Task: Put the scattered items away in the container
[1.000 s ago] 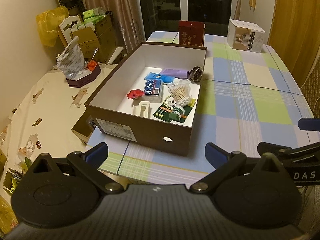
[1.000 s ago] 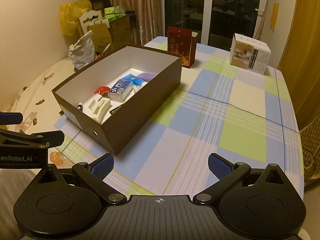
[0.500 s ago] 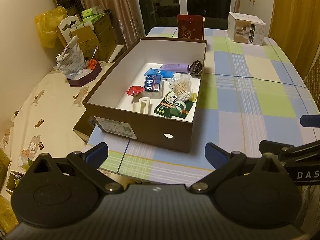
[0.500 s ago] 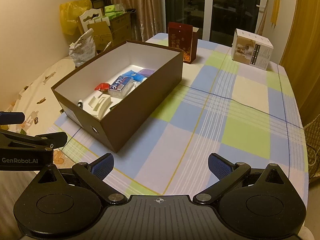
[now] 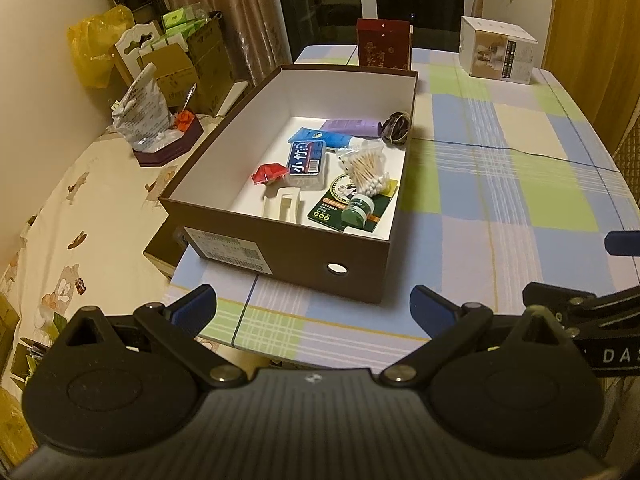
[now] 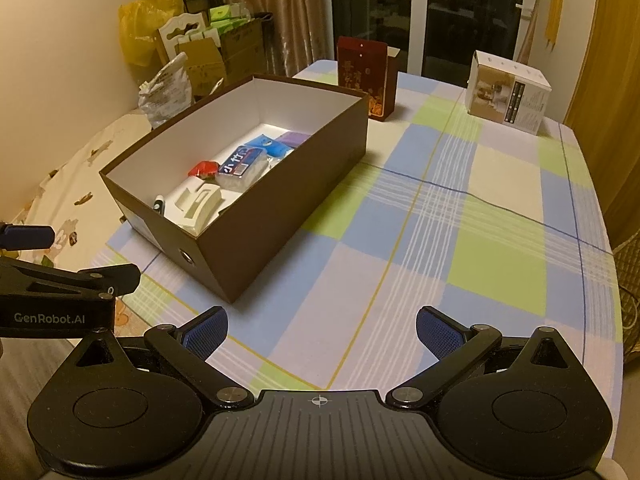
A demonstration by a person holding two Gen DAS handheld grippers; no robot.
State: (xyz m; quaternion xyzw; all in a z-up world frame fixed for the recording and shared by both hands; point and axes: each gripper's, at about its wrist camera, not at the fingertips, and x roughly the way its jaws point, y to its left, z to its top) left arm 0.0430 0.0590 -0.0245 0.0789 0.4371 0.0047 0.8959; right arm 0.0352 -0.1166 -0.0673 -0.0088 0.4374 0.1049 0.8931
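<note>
both sets of jaws stand wide apart and hold nothing: the left gripper (image 5: pixel 314 308) hangs over the near edge of the table (image 5: pixel 500 208), pointed at the short end of the brown box (image 5: pixel 288 256), while the right gripper (image 6: pixel 322 330) hangs over bare checked cloth to the box's right, well apart from it. the open-topped box sits on the table's near left corner, white inside, with a label and a round hole on its near end wall. lying in it are a bag of cotton swabs (image 5: pixel 366 170), a blue-labelled clear case (image 5: pixel 307 160), a red wrapped piece (image 5: pixel 269 172), a white plastic clip (image 5: pixel 282 208), a small green jar (image 5: pixel 358 210) resting on a green card (image 5: pixel 344 204), a blue packet (image 5: pixel 316 136), a purple tube (image 5: pixel 352 127) and a dark scrunchie (image 5: pixel 396 127) against the far right wall. from the right wrist view a pen (image 6: pixel 160 204) also shows at the box's near end. behind the box, a red carton (image 6: pixel 362 78) stands upright; a white carton (image 6: pixel 508 94) sits at the far right corner. no loose small items show on the cloth.
</note>
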